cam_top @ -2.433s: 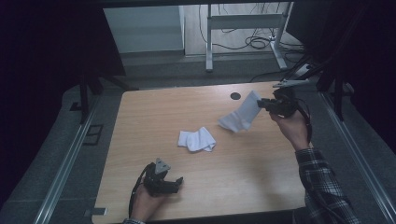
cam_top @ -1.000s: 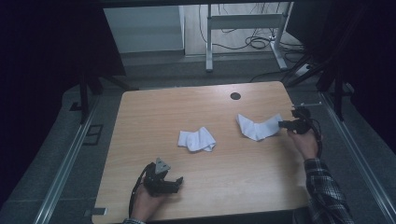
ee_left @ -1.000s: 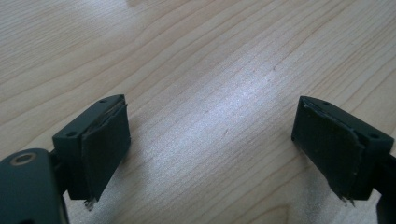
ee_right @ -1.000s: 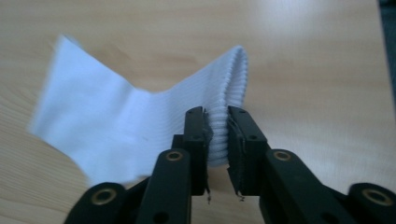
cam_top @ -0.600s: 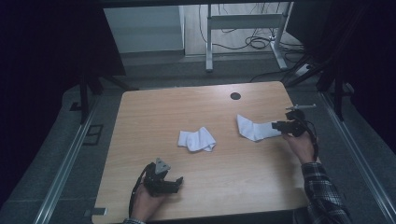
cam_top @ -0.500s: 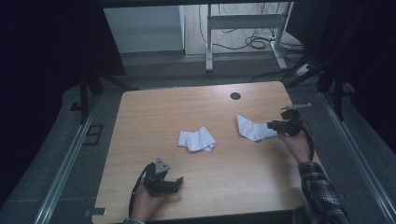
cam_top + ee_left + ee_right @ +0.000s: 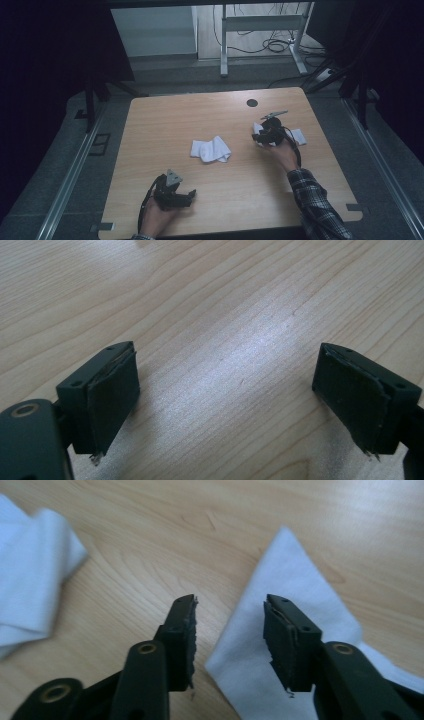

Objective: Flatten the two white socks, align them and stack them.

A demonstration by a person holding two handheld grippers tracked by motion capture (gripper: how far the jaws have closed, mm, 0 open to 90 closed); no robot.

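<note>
Near the right edge of the surface (image 7: 150, 125), the right tongs (image 7: 229, 630) are seen partly open over a white cloth (image 7: 295, 580), gripping nothing. A second cloth (image 7: 211, 149) lies mid-surface; the left tongs (image 7: 225, 405) rest wide open and empty near the front edge. If closed too high, only air would likely be caught.

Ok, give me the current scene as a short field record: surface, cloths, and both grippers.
surface: wooden table
middle cloth: crumpled white cloth, untouched, near the table's centre
right cloth: flat white cloth, lying under the right gripper
left gripper: open, over bare wood near the front edge
right gripper: open, jaws astride the right cloth's edge
</note>
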